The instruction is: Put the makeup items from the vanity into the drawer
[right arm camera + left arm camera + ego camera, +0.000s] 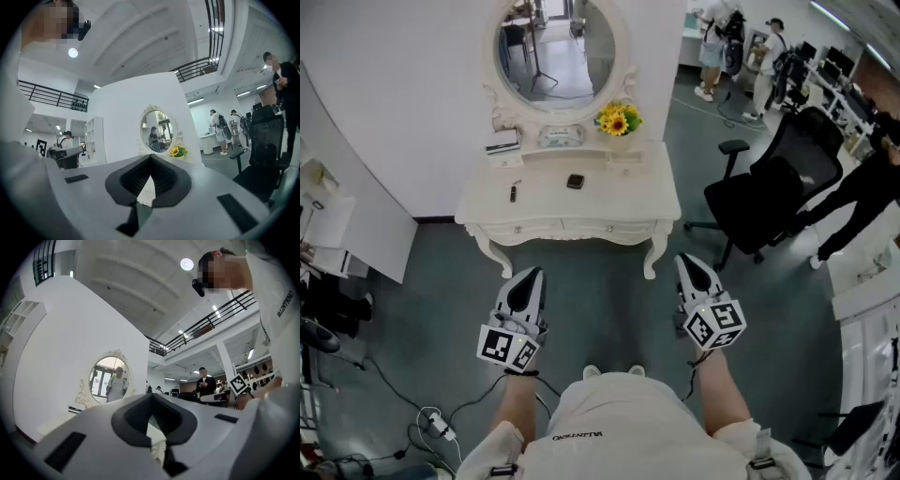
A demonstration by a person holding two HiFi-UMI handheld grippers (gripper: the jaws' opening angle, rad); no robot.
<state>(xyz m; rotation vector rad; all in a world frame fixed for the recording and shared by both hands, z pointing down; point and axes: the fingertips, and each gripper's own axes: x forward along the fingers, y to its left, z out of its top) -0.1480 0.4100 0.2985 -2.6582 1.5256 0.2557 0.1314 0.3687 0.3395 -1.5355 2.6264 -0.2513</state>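
The white desk [628, 187] is standing well ahead of the person, with its drawer fronts [562, 227] facing both tongs and looking closed. On its top a small dark square compact [575, 181] is lying near the middle. A slim dark stick [514, 193] is lying to the compact's left, its long axis running away from the person. Both items are sitting nearer the left tongs [532, 274] than the right tongs [687, 261], and both tongs are hovering over the floor with jaws together, gripping nothing.
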